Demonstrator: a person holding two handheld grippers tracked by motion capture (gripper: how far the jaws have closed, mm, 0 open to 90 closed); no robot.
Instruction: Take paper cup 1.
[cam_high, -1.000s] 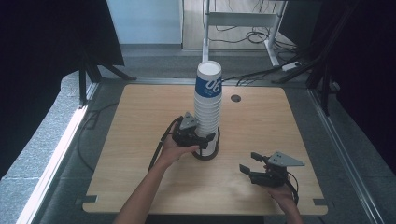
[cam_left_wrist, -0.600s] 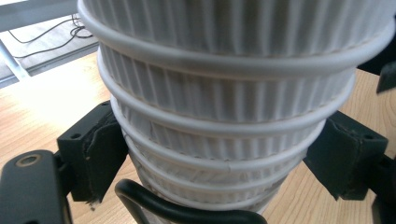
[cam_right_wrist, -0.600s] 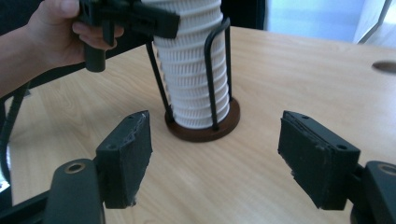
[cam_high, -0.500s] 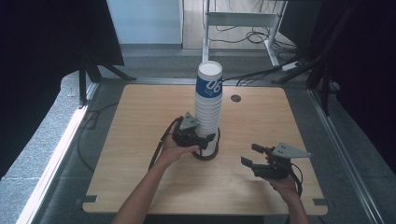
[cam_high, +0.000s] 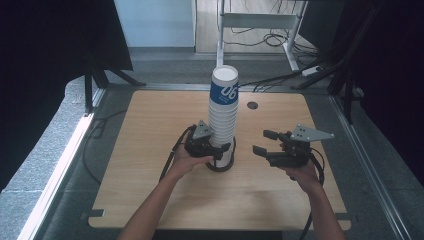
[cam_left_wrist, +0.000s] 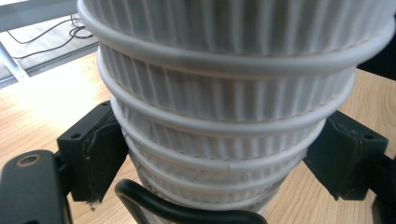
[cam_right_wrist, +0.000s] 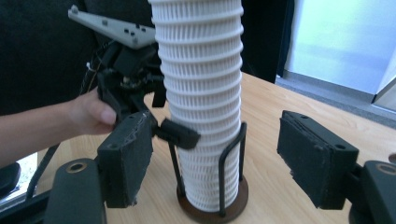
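A tall stack of white ribbed cups (cam_high: 223, 115) stands upright near the middle of the wooden table (cam_high: 150, 125), its long axis vertical, mouth up, seated in a black wire holder (cam_high: 221, 162) on a round dark base. The top cup carries a blue band. Around the stack the tabletop lies bare on every side, with wide room toward the left edge and the far edge; a small dark hole (cam_high: 252, 105) sits beyond the stack. The left gripper (cam_high: 217, 150) presses against the stack's lower part, its jaws closed on the ribbed cups from both sides. The right gripper (cam_high: 265, 142) hovers just right of the stack, apart from it, jaws spread wide with nothing between them.
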